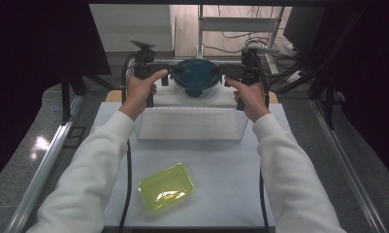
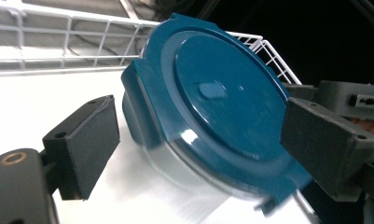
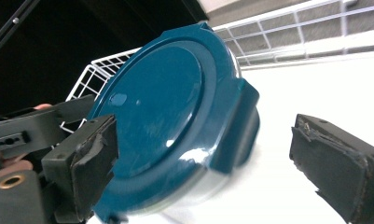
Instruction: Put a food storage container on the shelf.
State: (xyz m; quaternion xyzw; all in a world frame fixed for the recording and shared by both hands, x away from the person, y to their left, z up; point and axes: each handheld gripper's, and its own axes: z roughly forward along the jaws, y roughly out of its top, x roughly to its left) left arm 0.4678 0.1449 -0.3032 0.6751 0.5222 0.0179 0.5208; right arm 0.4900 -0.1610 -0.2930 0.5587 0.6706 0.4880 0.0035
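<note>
A round clear container with a dark blue clip-on lid (image 1: 197, 74) sits at the far end of the white wire basket (image 1: 192, 127). My left gripper (image 1: 166, 73) comes at it from the left and my right gripper (image 1: 226, 72) from the right, each held in a hand. In the left gripper view the container (image 2: 222, 93) lies between the wide-spread jaws of my left gripper (image 2: 203, 135), close to both pads. In the right gripper view the lid (image 3: 161, 107) overlaps the left pad of my right gripper (image 3: 208, 154), while the right pad stands well apart.
A yellow-green plastic tray (image 1: 166, 186) lies on the white table near the front edge. Basket wires (image 2: 82, 32) rise behind the container. Dark curtains flank the table, with cables and a metal frame (image 1: 240, 24) beyond it.
</note>
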